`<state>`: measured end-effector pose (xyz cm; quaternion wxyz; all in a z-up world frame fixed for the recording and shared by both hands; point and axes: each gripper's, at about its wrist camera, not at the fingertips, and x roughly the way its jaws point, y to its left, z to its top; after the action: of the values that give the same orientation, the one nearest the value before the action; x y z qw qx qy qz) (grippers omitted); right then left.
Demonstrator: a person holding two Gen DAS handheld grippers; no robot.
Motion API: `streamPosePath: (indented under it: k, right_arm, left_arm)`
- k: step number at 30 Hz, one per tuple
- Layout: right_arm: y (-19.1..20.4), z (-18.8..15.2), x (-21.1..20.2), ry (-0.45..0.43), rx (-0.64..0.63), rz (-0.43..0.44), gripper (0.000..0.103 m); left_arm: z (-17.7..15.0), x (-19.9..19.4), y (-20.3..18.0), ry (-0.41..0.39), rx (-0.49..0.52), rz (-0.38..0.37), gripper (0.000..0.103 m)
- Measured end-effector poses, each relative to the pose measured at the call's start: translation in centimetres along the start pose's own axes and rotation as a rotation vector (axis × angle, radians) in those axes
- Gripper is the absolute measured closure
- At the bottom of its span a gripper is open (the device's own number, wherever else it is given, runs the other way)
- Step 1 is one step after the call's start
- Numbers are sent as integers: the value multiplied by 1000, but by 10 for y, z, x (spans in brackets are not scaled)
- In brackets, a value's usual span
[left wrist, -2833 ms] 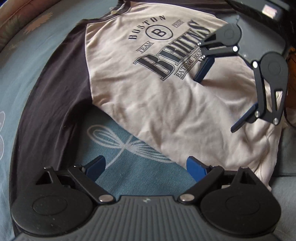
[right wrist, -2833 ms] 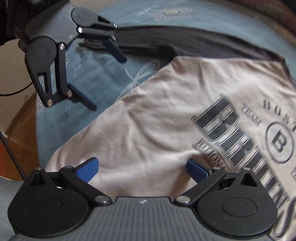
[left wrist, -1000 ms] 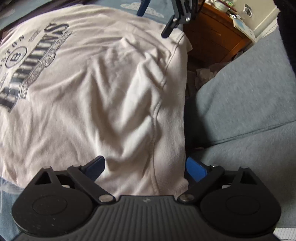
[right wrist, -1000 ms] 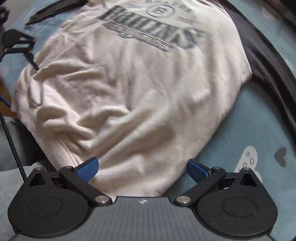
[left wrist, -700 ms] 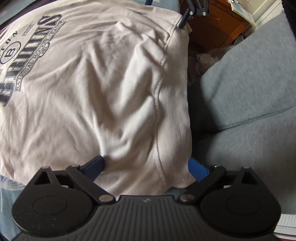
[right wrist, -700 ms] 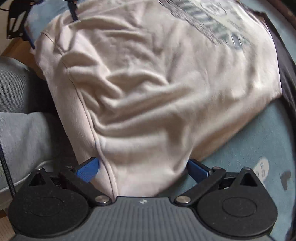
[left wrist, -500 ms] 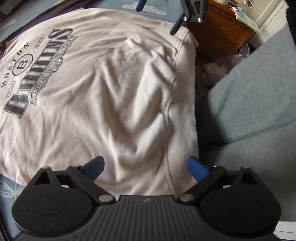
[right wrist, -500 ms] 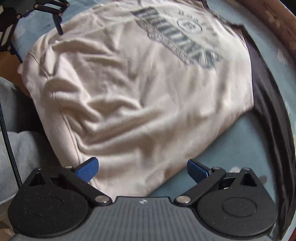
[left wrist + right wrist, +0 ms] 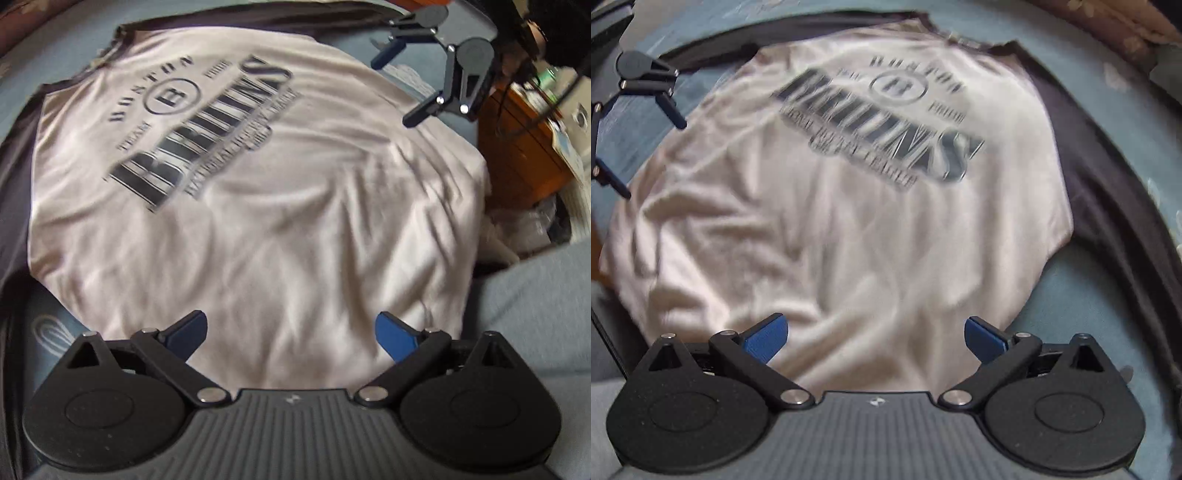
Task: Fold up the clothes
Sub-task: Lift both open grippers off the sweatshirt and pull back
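Note:
A cream shirt with dark sleeves and a "Boston Bruins" print lies face up, wrinkled, on a blue bedspread; it also shows in the right wrist view. My left gripper is open and empty above the shirt's lower hem. My right gripper is open and empty over the hem from the other side. In the left wrist view the right gripper hovers open near the shirt's far right edge. In the right wrist view the left gripper hovers open at the far left edge.
A wooden cabinet stands beyond the bed at the right. Grey-clad legs sit next to the shirt's lower right. A dark sleeve stretches along the shirt's right side. A patterned cushion lies at the far right.
Both grippers have pulled back and turned toward the chest print, so more of the shirt shows. Both stay open and empty. The shirt still lies wrinkled.

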<state>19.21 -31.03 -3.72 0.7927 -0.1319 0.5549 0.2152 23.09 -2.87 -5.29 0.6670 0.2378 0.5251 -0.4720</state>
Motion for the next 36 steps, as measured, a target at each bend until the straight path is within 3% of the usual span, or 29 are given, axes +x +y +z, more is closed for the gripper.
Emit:
streamPosePath:
  k: [3, 5, 7, 9, 12, 17, 23, 31, 36]
  right_arm:
    - [-27, 25, 19, -55, 58, -56, 0]
    - [-41, 22, 32, -21, 92, -61, 0]
    - [-42, 10, 47, 37, 133, -51, 0]
    - [-36, -9, 46, 55, 152, -50, 0]
    - [-32, -20, 37, 100, 193, -62, 0]
    - [-27, 6, 18, -30, 290, -97, 0]
    - [-27, 51, 46, -114, 436, -84, 0]
    - [-13, 27, 63, -1, 522, -160, 0]
    - [-9, 36, 71, 41, 524, -199, 0]
  left_arm:
    - [13, 10, 24, -30, -65, 43, 7]
    - [6, 17, 39, 17, -129, 33, 7]
    - [-7, 13, 42, 12, -127, 26, 5]
    - [-16, 12, 38, 62, -134, 36, 5]
    - [-21, -2, 38, 39, -201, 2, 5]
    - [2, -12, 54, -76, -254, 58, 5]
    - [27, 18, 77, -136, -411, 121, 5]
    - [7, 20, 68, -152, -464, 164, 5]
    - [3, 18, 74, -192, -550, 143, 2]
